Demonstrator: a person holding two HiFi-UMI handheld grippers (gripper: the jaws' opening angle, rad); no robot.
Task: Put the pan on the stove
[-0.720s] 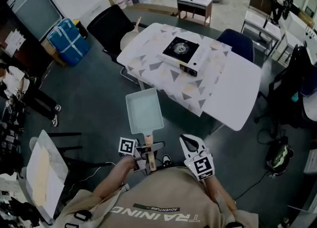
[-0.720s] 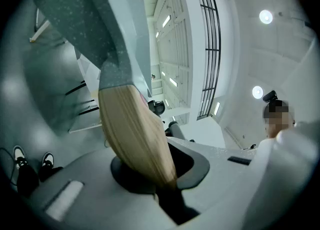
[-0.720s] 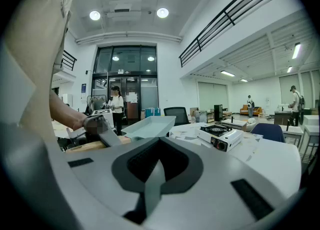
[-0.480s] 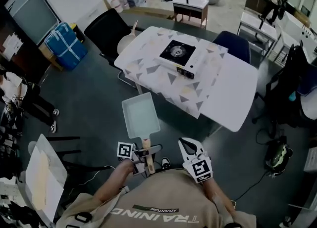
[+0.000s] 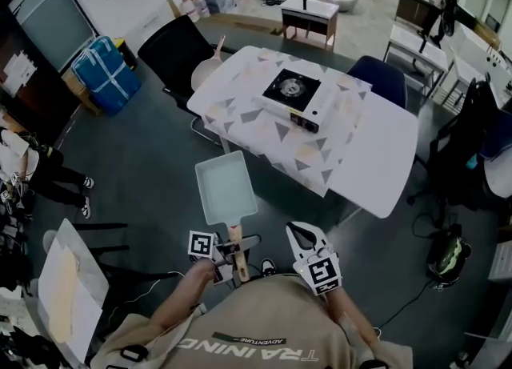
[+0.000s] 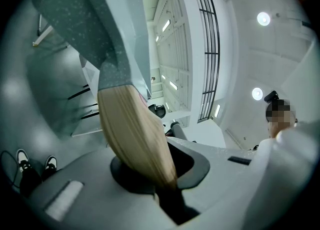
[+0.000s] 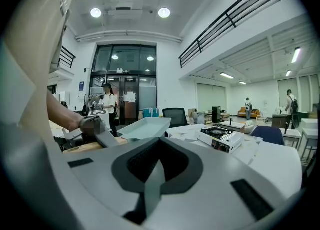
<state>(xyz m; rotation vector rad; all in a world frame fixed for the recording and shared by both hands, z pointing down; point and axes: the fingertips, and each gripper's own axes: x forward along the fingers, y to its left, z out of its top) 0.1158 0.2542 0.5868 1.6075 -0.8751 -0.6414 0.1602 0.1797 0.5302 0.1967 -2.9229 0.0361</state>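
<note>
Wooden handle of pan | clamped in left tongs | stove well apart

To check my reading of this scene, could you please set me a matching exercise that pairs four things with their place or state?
Things:
1. pan
2. stove
3. right gripper
4. blue bag

Places or states:
A. on the floor
B. on the patterned table
C. held by the left gripper
D. shut, holding nothing

Pairs: 1-C, 2-B, 3-D, 4-A
</note>
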